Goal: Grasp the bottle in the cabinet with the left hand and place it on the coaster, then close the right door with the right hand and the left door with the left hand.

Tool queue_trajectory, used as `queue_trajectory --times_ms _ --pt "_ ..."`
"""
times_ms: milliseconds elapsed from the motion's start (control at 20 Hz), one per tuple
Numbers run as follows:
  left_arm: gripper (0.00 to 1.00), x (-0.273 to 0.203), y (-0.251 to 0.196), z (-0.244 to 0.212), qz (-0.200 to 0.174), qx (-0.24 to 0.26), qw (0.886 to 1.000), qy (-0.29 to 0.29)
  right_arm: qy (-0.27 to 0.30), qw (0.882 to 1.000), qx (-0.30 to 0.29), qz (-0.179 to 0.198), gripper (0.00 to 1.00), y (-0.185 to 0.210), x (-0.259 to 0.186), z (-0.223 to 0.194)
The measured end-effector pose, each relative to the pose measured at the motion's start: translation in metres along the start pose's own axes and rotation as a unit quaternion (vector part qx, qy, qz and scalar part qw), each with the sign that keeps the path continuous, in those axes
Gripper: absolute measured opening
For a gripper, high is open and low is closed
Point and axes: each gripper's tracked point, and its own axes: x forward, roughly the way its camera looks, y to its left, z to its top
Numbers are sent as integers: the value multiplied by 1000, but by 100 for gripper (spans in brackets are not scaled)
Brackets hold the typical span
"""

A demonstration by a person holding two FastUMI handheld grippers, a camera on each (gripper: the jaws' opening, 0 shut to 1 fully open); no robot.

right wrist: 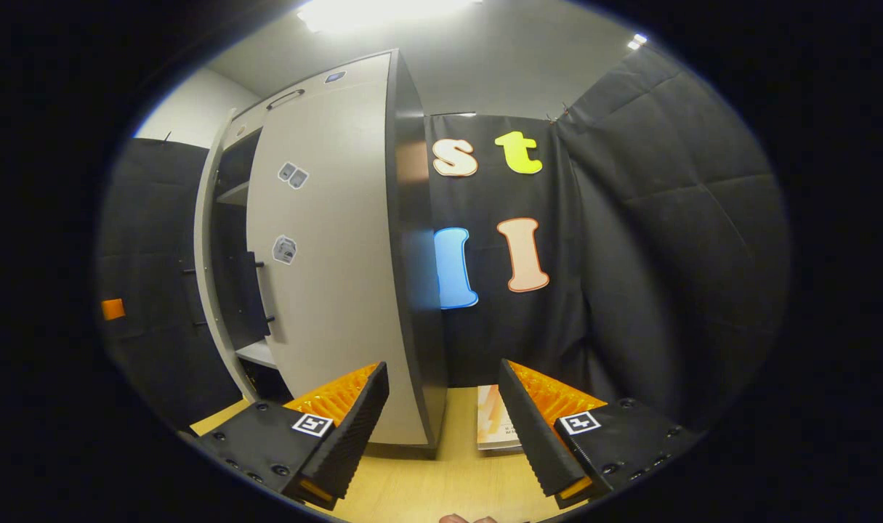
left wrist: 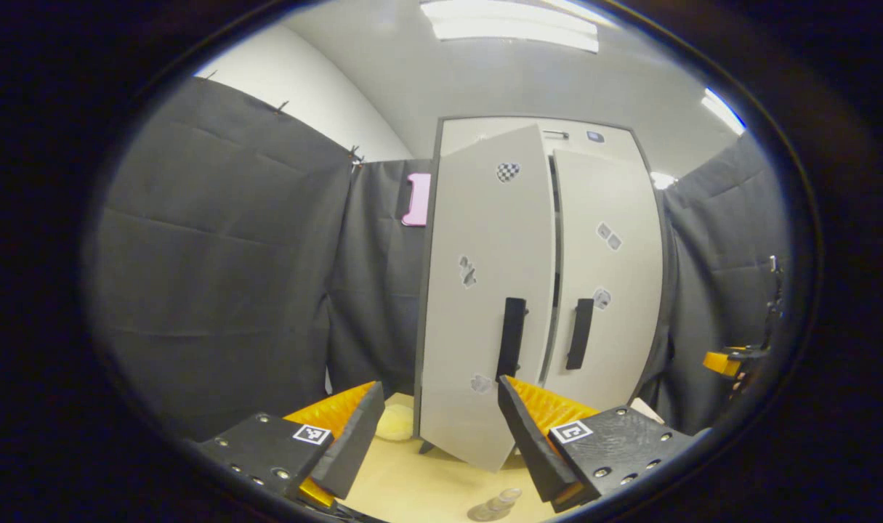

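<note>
The left tongs (left wrist: 437, 428) were held apart and empty above the bench (left wrist: 419, 487), and the right tongs (right wrist: 441, 428) were likewise spread with nothing between them. Just below the left tongs, at the near edge of the left gripper view, something round and clear was glimpsed on the bench – possibly the bottle (left wrist: 493, 506) on its coaster, though this could not be told for certain.

Straight ahead of the left tongs the left door (left wrist: 485, 305) stood ajar, its lower corner swung out toward the tongs and its dark handle (left wrist: 512, 338) just above the right finger. Beyond it, the right door (left wrist: 607, 276) appeared shut, or nearly so. From the right tongs, that door was seen edge-on to the left, with dark shelves behind the gap – no contents could be made out on them.

The placing and the right-door step were judged done; the closing of the left door was judged to remain. A pale soft object (left wrist: 395, 423) lay beside the cabinet base.
</note>
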Motion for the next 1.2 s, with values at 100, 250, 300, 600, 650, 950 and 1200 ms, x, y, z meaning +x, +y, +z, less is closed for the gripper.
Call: queue_trajectory --times_ms 100,250,300,600,650,950,1200 --pt "93 -1 14 1 8 -4 1000 -5 -9 1000 4 7 92 15 -1 6" --pt "93 3 31 6 -4 -17 1000 -18 -17 1000 -3 -4 96 34 -4 12" --pt "94 4 37 6 -9 -20 1000 -19 -16 1000 -5 -6 97 43 -5 13" --pt "93 9 75 8 -47 6 999 -19 -30 999 -19 -17 97 90 -19 15" --pt "94 11 78 7 -56 2 998 -19 -32 999 -21 -21 97 95 -22 13" --pt "94 23 83 3 -96 -2 995 -16 -8 999 -7 -42 97 111 -31 -13" --pt "94 32 88 -2 -111 -3 994 -13 -2 999 -17 -51 97 122 -32 -8"
